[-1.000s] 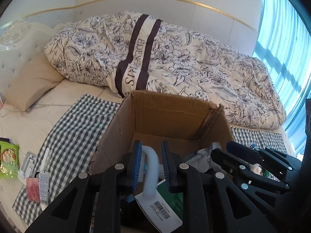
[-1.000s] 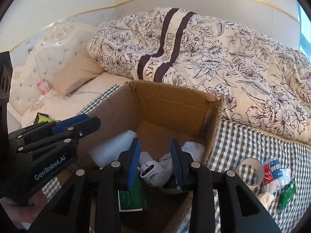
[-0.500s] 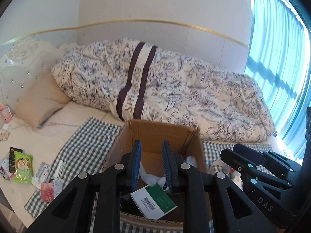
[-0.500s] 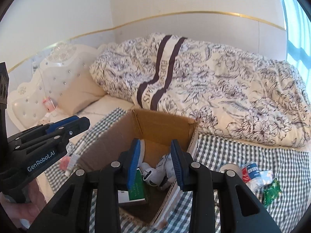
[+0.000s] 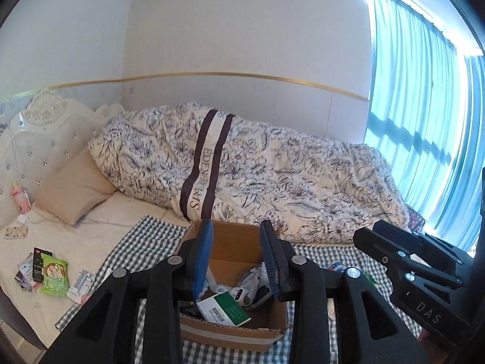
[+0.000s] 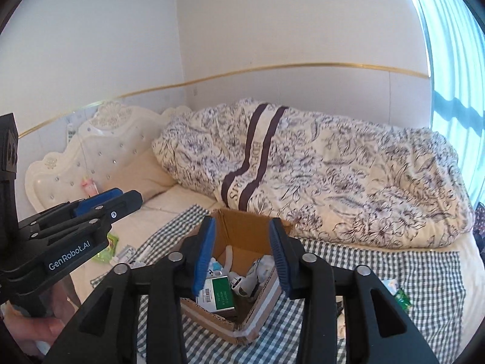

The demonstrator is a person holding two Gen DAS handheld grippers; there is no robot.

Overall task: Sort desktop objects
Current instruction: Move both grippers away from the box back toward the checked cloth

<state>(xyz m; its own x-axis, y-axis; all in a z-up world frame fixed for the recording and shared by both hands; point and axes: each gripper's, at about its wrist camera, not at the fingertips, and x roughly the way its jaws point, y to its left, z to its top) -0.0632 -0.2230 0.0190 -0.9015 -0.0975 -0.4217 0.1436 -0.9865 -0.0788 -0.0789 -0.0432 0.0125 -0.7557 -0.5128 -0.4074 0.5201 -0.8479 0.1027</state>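
An open cardboard box [image 5: 230, 330] sits on a checked cloth [image 5: 145, 242] on the bed. It holds a green-and-white carton [image 5: 224, 306] and white items [image 5: 242, 292]. My left gripper [image 5: 236, 224] hovers above and in front of the box, open, nothing between its blue pads. My right gripper [image 6: 241, 220] hangs the same way over the box [image 6: 212, 318], open and empty, with the carton [image 6: 219, 294] below it. Each gripper shows in the other's view: the right gripper [image 5: 394, 251] at the right, the left gripper [image 6: 121, 200] at the left, held by a hand [image 6: 45, 330].
A green snack packet [image 5: 54, 276], a dark packet [image 5: 38, 261] and small white items [image 5: 80, 283] lie left of the cloth. A green packet [image 6: 401, 298] lies on the cloth's right side. A flowered duvet [image 5: 272, 182] and a pillow [image 5: 69, 194] fill the bed behind.
Both grippers have risen and drawn back from the box, which now looks small below them. Their jaws stand wider apart than before, with nothing between them.
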